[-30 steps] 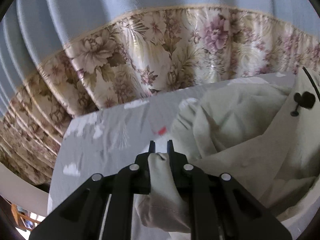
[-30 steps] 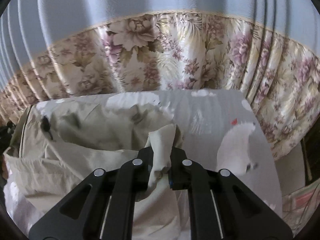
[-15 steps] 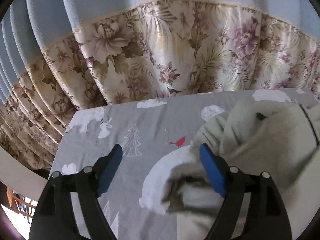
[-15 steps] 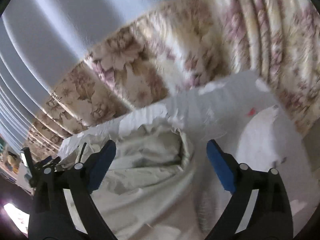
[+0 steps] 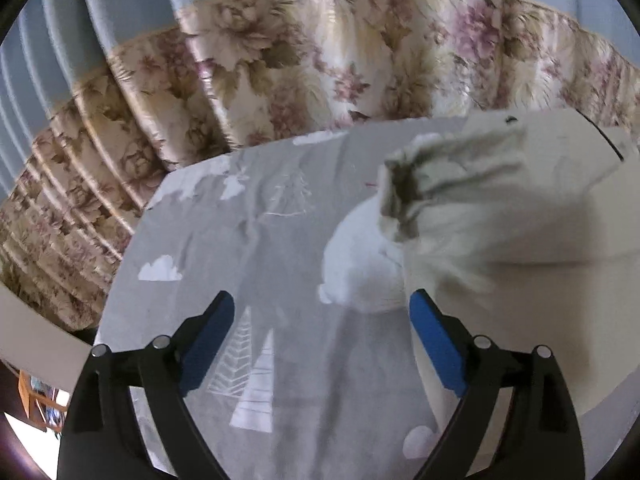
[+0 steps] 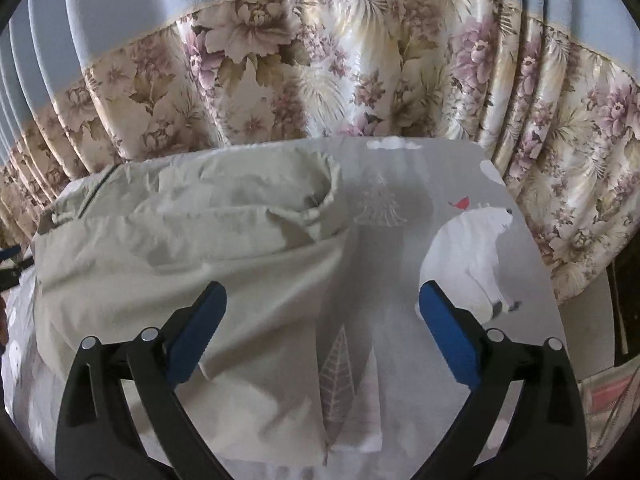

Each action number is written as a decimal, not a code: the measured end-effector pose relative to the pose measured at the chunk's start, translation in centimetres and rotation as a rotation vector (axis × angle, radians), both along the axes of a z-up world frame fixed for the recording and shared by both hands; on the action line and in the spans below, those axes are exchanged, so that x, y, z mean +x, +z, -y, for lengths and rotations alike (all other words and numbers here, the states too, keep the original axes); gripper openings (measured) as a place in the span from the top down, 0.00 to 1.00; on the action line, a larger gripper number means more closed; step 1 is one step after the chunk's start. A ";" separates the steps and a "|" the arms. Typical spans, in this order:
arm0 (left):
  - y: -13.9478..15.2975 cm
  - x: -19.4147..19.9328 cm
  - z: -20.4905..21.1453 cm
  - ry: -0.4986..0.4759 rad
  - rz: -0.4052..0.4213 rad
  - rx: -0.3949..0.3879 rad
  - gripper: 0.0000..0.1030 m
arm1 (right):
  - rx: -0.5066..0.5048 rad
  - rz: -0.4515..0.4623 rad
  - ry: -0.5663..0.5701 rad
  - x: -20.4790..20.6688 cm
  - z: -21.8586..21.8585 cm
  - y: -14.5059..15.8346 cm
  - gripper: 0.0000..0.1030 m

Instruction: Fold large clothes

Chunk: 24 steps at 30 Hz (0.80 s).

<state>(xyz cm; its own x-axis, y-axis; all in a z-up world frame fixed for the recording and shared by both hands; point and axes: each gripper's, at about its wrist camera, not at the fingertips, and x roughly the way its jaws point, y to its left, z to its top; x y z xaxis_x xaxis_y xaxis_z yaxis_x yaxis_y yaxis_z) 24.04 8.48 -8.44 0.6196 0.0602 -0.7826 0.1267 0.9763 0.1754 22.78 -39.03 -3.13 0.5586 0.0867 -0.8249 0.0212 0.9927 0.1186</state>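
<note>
Lying on the tablecloth (image 6: 400,184) — beige garment (image 6: 192,248), crumpled.

Soft, even daylight, fairly dim. Glare on the glossy floral satin curtain (image 6: 360,80). Long shadows fall down the middle of the grey printed bedsheet (image 6: 400,200). Motion blur smears the beige crumpled garment (image 5: 480,208) at right; fisheye bends edges, corners black.

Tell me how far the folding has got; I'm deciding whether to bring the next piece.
Partly done. The beige cotton garment lies doubled on the grey printed tablecloth, its gathered cuff on top. Nothing is in hand: the left gripper and right gripper are opening with no cloth between the pads. The bundle looks loose and creased, so smoothing and more folds probably remain.
</note>
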 end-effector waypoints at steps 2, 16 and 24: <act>0.0 0.5 0.7 -0.047 0.015 -0.049 0.13 | 0.020 0.010 0.020 1.0 -0.3 0.1 0.06; -0.2 10.0 5.7 -0.111 -0.024 -0.164 0.94 | 0.077 -0.020 -0.011 5.6 -0.1 -1.6 0.91; -1.4 16.3 7.1 -0.108 -0.076 -0.093 0.90 | 0.077 -0.005 -0.131 9.7 2.5 -0.4 0.92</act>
<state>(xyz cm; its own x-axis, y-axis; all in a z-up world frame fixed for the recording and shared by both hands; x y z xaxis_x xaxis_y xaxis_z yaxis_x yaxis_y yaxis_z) 40.36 1.39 -9.84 0.5571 -0.0783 -0.8267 0.2413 0.9678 0.0710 32.49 -41.53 -3.49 0.5651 0.0759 -0.8215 0.1510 0.9694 0.1935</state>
